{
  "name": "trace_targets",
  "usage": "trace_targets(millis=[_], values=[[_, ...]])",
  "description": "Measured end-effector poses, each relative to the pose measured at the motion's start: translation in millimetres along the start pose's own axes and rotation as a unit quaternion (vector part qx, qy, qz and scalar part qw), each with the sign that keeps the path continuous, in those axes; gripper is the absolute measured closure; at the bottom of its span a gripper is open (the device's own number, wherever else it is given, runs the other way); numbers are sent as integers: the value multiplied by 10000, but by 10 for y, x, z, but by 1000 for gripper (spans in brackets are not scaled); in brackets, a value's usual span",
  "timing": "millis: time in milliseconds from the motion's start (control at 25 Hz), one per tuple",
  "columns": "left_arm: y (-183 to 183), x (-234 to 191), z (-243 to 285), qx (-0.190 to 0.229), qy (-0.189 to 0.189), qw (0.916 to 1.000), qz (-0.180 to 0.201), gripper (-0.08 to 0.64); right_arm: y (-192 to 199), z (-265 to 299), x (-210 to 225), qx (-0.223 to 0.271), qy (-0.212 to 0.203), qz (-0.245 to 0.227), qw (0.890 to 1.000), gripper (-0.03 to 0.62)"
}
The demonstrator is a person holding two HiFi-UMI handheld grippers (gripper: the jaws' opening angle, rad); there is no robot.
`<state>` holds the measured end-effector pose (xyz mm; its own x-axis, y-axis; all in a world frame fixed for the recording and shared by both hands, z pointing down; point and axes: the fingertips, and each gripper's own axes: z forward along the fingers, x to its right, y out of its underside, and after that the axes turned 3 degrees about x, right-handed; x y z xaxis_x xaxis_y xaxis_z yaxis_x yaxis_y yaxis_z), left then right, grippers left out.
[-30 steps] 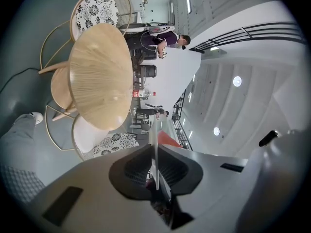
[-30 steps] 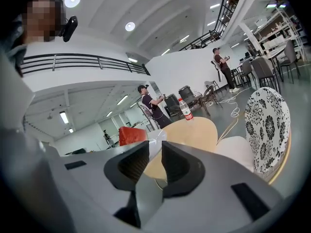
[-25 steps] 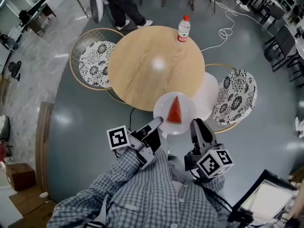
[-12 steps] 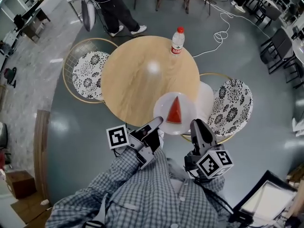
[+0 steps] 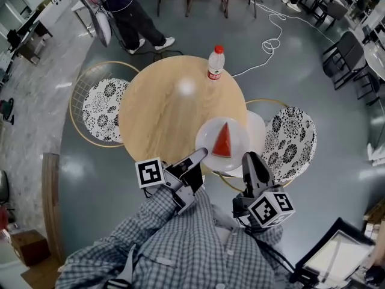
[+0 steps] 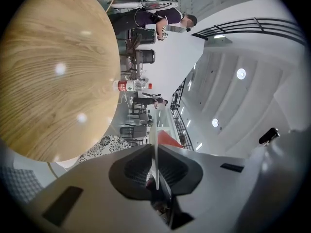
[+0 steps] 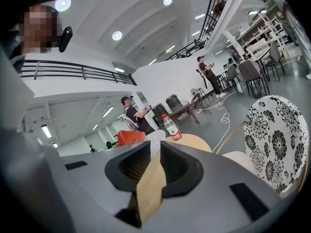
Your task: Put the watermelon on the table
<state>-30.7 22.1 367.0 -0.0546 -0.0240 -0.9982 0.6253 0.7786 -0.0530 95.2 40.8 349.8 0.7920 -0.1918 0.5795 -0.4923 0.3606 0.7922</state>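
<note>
A red wedge of watermelon (image 5: 222,141) lies on a white plate (image 5: 212,130), held over the near right edge of the round wooden table (image 5: 168,107). My left gripper (image 5: 201,155) is shut on the plate's near left rim, my right gripper (image 5: 248,156) shut on its near right rim. In the left gripper view the plate (image 6: 154,144) shows edge-on between the jaws of the left gripper (image 6: 154,166), with the watermelon (image 6: 168,139) just beyond. The right gripper view shows the right gripper (image 7: 153,164) clamped on the plate (image 7: 155,141), the watermelon (image 7: 131,138) behind it.
A water bottle (image 5: 215,62) stands at the table's far edge. Patterned-cushion chairs sit left (image 5: 99,107) and right (image 5: 289,134) of the table, with a white stool (image 5: 257,125) under the plate's right side. A person (image 5: 123,8) stands beyond; a cable (image 5: 274,38) lies on the floor.
Both grippers have carried the plate forward together. The table, bottle and chairs have slid nearer, and the plate now overlaps more of the table's right edge.
</note>
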Motion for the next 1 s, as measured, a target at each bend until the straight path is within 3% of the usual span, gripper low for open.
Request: trace_targets(millis=[520,1000], values=[[-478,-246,329,-229,-204,9995,-15,528,55,553,239,-191,317,80,9993,523],[-636,-567,638,-440,-392,9983,-42,528,134,799,602,-289,669,63,9973,525]])
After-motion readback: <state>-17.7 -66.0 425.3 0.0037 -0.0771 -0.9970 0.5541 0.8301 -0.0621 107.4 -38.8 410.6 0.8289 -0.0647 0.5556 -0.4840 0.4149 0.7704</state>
